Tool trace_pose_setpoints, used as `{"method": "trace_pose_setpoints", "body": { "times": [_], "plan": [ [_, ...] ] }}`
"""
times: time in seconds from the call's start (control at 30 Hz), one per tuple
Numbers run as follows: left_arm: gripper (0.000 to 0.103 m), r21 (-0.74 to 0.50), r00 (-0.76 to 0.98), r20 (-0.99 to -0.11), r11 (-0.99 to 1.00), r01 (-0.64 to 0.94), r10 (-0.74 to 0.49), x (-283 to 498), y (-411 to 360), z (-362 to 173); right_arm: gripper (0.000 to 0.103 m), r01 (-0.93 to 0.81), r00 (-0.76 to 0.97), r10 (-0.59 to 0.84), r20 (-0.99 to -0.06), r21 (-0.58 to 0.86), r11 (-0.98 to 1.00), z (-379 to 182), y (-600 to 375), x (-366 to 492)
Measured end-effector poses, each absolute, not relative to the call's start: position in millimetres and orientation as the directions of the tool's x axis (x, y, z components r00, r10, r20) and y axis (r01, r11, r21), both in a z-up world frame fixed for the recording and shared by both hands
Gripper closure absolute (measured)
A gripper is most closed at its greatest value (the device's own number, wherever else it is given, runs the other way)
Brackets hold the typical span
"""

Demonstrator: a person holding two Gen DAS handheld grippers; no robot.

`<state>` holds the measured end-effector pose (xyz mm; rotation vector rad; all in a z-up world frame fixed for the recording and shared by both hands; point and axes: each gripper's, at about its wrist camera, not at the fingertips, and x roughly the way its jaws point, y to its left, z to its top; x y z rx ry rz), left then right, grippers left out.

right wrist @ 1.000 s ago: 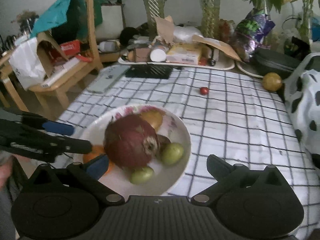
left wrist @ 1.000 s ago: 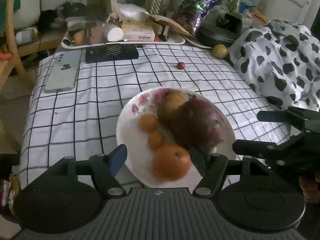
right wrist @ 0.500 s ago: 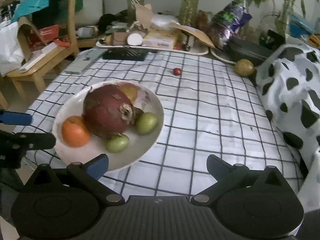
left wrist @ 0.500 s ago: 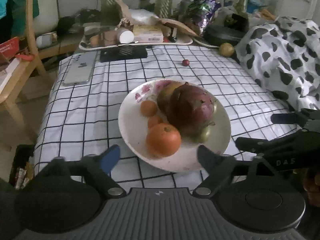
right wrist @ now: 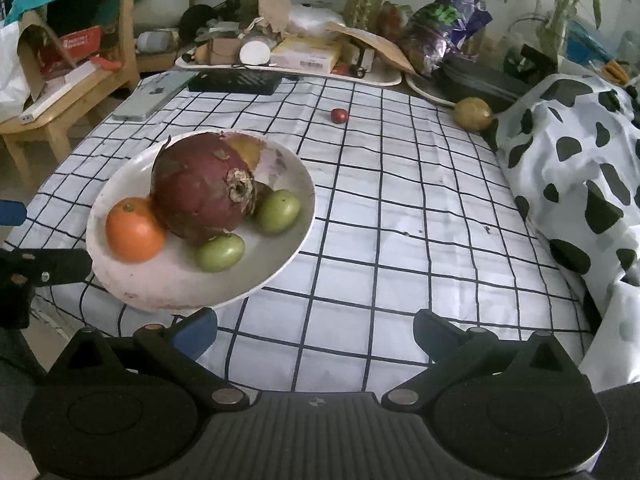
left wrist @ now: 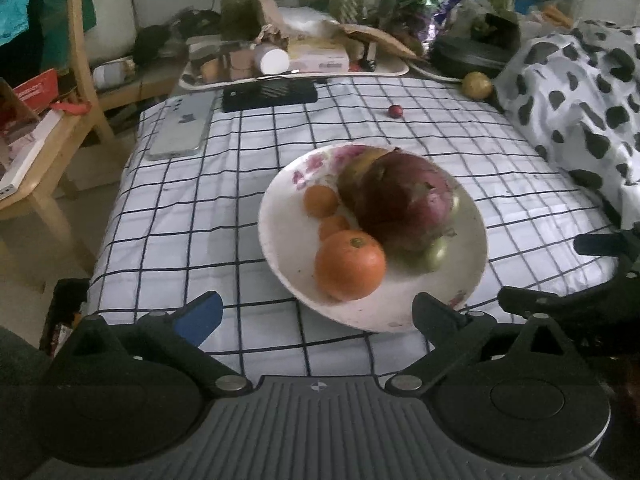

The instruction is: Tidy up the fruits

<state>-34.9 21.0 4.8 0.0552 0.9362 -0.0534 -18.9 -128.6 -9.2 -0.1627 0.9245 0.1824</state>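
A white floral plate (left wrist: 288,256) (right wrist: 280,168) sits near the front edge of the checked tablecloth. It holds a big dark red fruit (left wrist: 404,200) (right wrist: 200,188), an orange (left wrist: 350,265) (right wrist: 134,230), two small oranges (left wrist: 320,201), two green fruits (right wrist: 220,253) and a yellowish fruit (right wrist: 246,148). A small red fruit (left wrist: 395,111) (right wrist: 339,115) and a yellow-brown fruit (left wrist: 476,85) (right wrist: 473,114) lie loose farther back. My left gripper (left wrist: 316,314) is open and empty just in front of the plate. My right gripper (right wrist: 314,330) is open and empty, to the plate's right.
A phone (left wrist: 182,130) and a black case (left wrist: 270,94) lie at the back left of the cloth. A cluttered tray (left wrist: 296,68) and plants stand behind. A cow-print blanket (right wrist: 580,160) covers the right side. A wooden chair (left wrist: 52,128) stands left.
Both grippers have pulled back from the plate toward the table's front edge. The left gripper's fingers, close around the orange before, are now wide open and clear of the plate.
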Motion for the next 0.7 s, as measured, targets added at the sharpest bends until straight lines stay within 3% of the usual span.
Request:
{"method": "trace_pose_setpoints", "body": {
  "times": [0.7],
  "plan": [
    [0.000,0.049,0.585,-0.811,0.993,0.112,-0.026,-34.5,14.6,2.8,0.000,-0.230,0.577,0.084,-0.812,-0.063,0.971,-12.2,-127.8,-13.8]
  ]
}}
